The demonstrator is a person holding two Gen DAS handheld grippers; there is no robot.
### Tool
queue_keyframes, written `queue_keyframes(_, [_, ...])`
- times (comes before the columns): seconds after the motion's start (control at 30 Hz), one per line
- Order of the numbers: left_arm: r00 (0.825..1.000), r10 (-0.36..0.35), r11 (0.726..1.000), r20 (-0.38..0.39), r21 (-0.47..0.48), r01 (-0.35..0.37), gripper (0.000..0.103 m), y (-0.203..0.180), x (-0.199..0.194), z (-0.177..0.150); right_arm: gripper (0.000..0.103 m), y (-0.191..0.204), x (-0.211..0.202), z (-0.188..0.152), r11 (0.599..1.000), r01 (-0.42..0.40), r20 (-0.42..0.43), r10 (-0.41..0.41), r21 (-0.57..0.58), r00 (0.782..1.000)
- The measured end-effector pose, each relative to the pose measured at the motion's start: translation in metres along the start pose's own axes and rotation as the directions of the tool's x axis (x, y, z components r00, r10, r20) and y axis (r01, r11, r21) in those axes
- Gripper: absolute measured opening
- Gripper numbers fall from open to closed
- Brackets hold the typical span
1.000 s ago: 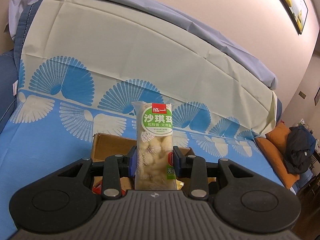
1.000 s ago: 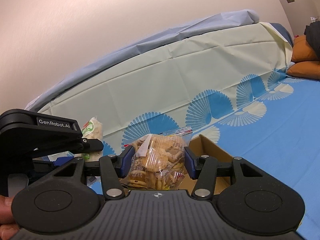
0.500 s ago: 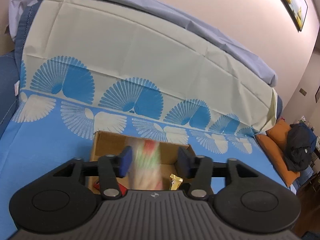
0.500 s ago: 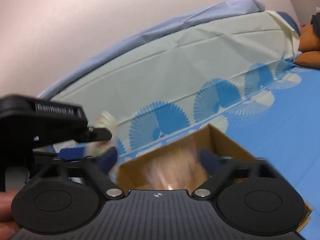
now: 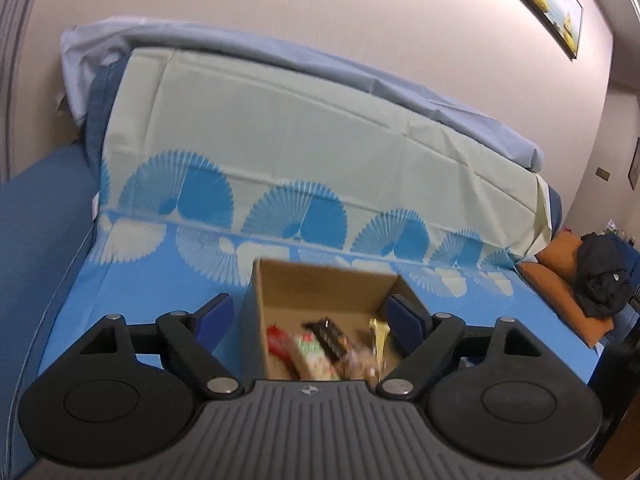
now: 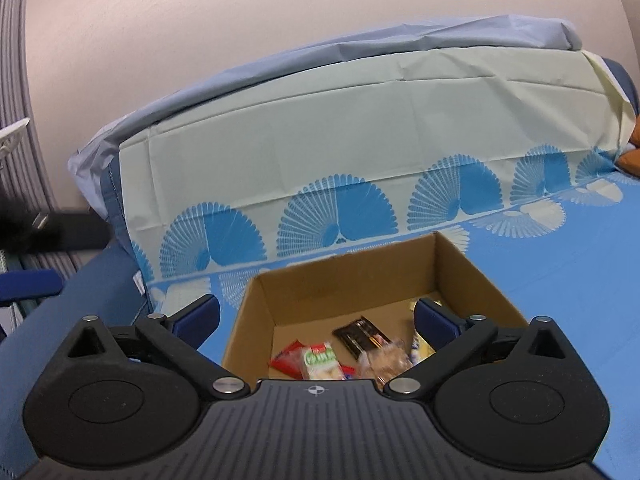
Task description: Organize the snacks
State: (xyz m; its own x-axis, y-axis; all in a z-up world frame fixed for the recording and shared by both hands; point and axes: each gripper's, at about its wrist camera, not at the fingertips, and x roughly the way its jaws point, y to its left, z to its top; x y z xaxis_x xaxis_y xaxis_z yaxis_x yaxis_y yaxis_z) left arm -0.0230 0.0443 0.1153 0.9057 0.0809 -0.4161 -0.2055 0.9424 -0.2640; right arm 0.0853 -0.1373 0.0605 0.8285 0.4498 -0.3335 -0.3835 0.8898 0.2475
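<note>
Left gripper (image 5: 310, 316): fingers spread wide, holding nothing, above cardboard box (image 5: 320, 280).
Right gripper (image 6: 318, 320): fingers spread wide, holding nothing.
Box: on blue bedspread (image 6: 580, 272), sides unobstructed.
Snack packets (image 6: 320, 362): near wall.

**Almost nothing legible on the snack packets**

No word, brand or number reads clearly in either wrist view. The green-and-white packet (image 6: 322, 364) in the cardboard box (image 6: 352, 276) carries a green label with pale lettering, but it is too blurred to make out. The black packet (image 6: 362, 336) beside it shows thin light lines that may be print, unreadable at this size. In the left wrist view the same packets are smeared by motion blur. A small round crosshair mark sits embossed on the ribbed body of the right gripper (image 6: 316, 322) and of the left gripper (image 5: 310, 316), with no letters beside it
</note>
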Motion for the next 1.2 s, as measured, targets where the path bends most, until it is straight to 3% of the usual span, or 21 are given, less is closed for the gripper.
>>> queue_keyframes(0.17, [0.998,0.010,0.998,-0.061,-0.060,-0.014,0.095,0.014,-0.016,-0.037,0.102,-0.005,-0.035,0.001,0.996,0.079,0.002,-0.079,-0.043,0.997])
queue_keyframes(0.23, [0.996,0.005,0.999,-0.089,-0.044,-0.009,0.102,0.014,-0.018,-0.052,0.102,-0.008,-0.053,0.002,0.991,0.105,0.005,-0.105,-0.076,0.994])
queue_keyframes(0.33, [0.991,0.011,1.000,-0.134,-0.003,-0.012,0.102,0.011,-0.015,-0.073,0.102,-0.014,-0.074,-0.006,0.986,0.134,-0.008,-0.136,-0.097,0.991])
queue_keyframes(0.43, [0.985,0.018,0.997,-0.170,0.075,-0.005,0.102,0.007,-0.009,-0.090,0.102,-0.020,-0.085,-0.021,0.989,0.145,-0.049,-0.147,-0.039,0.988])
queue_keyframes(0.53, [0.987,0.040,0.995,-0.157,0.094,-0.026,0.103,0.012,-0.005,-0.102,0.102,-0.012,-0.086,-0.032,0.993,0.108,-0.070,-0.111,-0.047,0.991])
queue_keyframes(0.67, [0.977,0.063,0.998,-0.202,0.036,-0.057,0.103,0.023,0.008,-0.110,0.102,0.003,-0.074,-0.052,0.972,0.144,-0.126,-0.169,-0.187,0.978])
queue_keyframes(0.73, [0.976,0.069,0.997,-0.207,0.055,-0.059,0.102,0.018,0.012,-0.110,0.102,0.004,-0.071,-0.055,0.962,0.152,-0.128,-0.184,-0.228,0.975])
queue_keyframes(0.83, [0.971,0.076,0.993,-0.227,0.101,-0.054,0.103,0.009,0.022,-0.112,0.102,-0.003,-0.061,-0.058,0.964,0.158,-0.162,-0.194,-0.213,0.968])
queue_keyframes(1.0, [0.950,0.084,0.996,-0.300,0.045,-0.073,0.102,0.012,0.040,-0.117,0.102,-0.010,-0.049,-0.057,0.970,0.180,-0.190,-0.210,-0.165,0.959])
queue_keyframes(1.2, [0.942,0.123,0.992,-0.313,0.070,-0.106,0.102,0.010,0.049,-0.118,0.102,-0.011,-0.044,-0.059,0.968,0.186,-0.201,-0.218,-0.167,0.955])
